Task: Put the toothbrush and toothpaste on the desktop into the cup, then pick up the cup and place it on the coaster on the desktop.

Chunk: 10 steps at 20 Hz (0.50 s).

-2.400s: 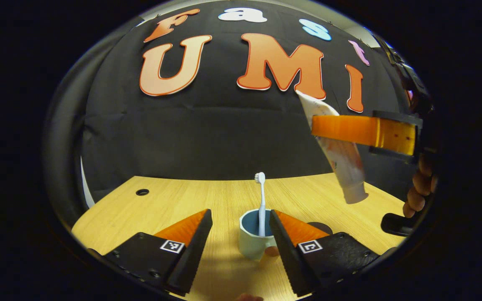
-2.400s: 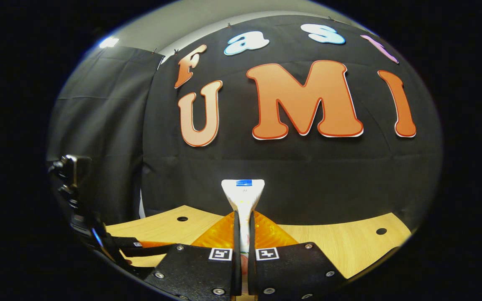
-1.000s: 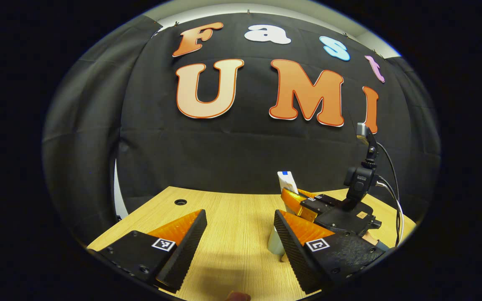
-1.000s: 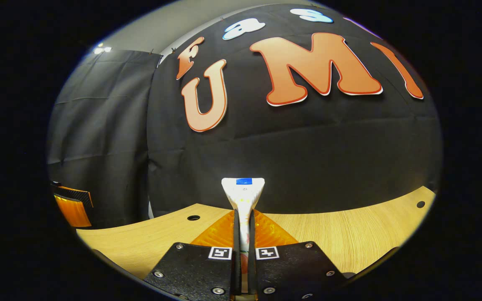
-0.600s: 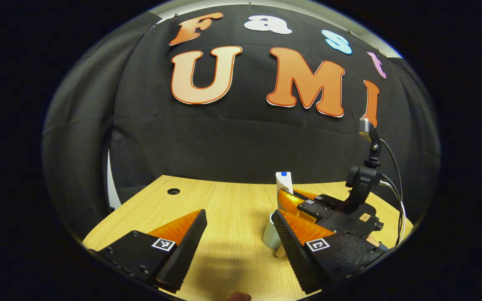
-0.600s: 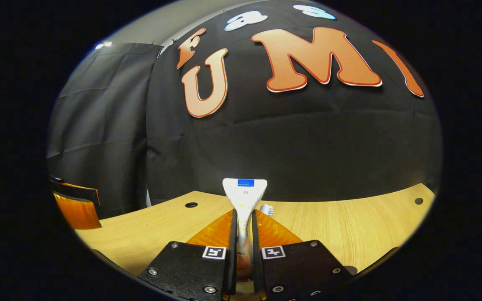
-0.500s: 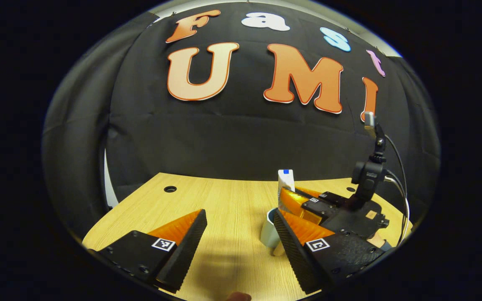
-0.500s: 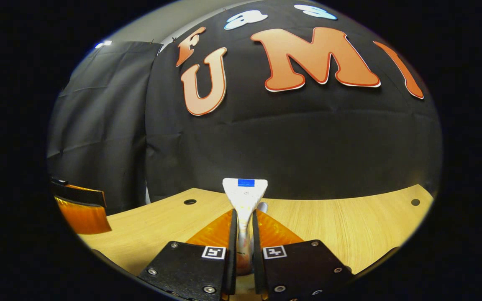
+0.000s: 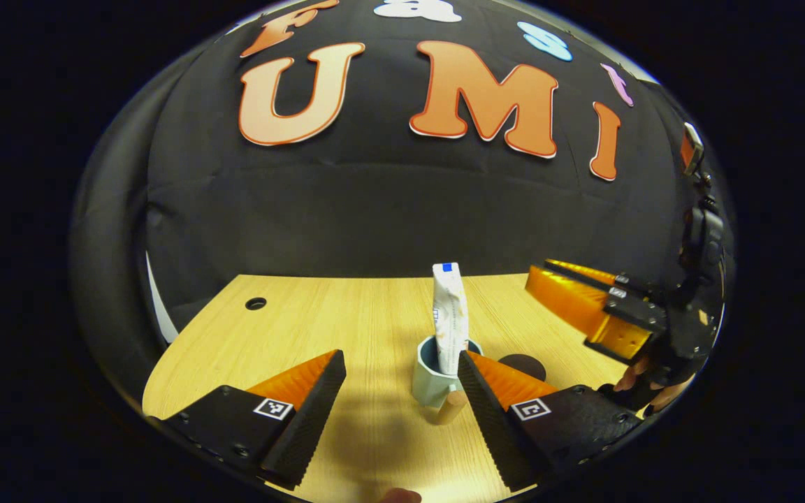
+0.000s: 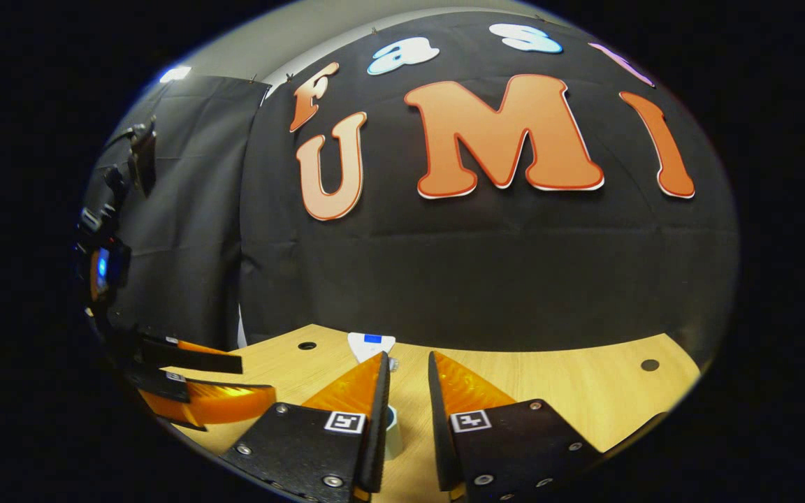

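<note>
Left tool (image 9: 399, 391): released, fingers spread wide, low over the desk (image 9: 305, 328); the cup sits ahead, nearer its right-hand finger.
Cup (image 9: 437, 377): pale blue, upright on the desk, a wooden-looking handle pointing toward the camera.
Toothpaste (image 9: 449, 314): standing upright in the cup, crimped end up; nothing touches it.
Toothbrush (image 10: 393, 363): a small whitish tip peeks beside the tube in the right gripper view, probably its head; I judge it to be in the cup.
Coaster (image 9: 523, 365): dark disc on the desk just right of the cup, bare.
Right tool (image 10: 406, 398): released, a narrow gap between its fingers, empty; in the left gripper view it hovers off to the right, held in a hand (image 9: 643, 384).
Progress: both items appear loaded; left to do is gripping the cup and setting it on the coaster.
</note>
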### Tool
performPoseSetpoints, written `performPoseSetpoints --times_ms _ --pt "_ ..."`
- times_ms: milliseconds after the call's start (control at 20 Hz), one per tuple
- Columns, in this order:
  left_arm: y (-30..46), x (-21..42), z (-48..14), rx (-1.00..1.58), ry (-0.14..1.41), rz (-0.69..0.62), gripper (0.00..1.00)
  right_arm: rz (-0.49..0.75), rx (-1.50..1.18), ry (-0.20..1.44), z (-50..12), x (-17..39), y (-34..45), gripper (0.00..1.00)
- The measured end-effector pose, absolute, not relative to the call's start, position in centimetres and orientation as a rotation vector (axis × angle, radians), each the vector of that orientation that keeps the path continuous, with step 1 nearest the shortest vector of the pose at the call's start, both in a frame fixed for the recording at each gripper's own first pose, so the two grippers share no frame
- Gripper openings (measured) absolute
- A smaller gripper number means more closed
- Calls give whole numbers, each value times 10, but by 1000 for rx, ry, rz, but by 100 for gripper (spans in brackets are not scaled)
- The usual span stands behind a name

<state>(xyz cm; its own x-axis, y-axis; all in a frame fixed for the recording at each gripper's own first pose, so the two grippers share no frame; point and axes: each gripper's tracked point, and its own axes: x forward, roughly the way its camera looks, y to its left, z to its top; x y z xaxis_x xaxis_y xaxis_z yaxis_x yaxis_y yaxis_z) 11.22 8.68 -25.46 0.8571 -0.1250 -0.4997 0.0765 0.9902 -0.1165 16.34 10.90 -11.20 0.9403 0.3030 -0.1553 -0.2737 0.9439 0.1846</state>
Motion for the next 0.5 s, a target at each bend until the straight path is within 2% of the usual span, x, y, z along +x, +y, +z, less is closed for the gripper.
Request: performPoseSetpoints --times_ms 50,250,300,350,500 --pt "78 114 -261 -94 563 -123 97 290 155 176 -104 160 101 40" --pt "52 123 -285 -99 700 -171 98 258 122 150 -74 145 66 63" --pt "47 123 -290 -110 740 -183 97 252 117 147 -68 139 59 61" --pt "42 123 -295 -121 782 -193 97 249 110 145 -63 135 52 71" --pt "36 129 -311 -128 894 -200 97 233 94 145 -52 121 33 80"
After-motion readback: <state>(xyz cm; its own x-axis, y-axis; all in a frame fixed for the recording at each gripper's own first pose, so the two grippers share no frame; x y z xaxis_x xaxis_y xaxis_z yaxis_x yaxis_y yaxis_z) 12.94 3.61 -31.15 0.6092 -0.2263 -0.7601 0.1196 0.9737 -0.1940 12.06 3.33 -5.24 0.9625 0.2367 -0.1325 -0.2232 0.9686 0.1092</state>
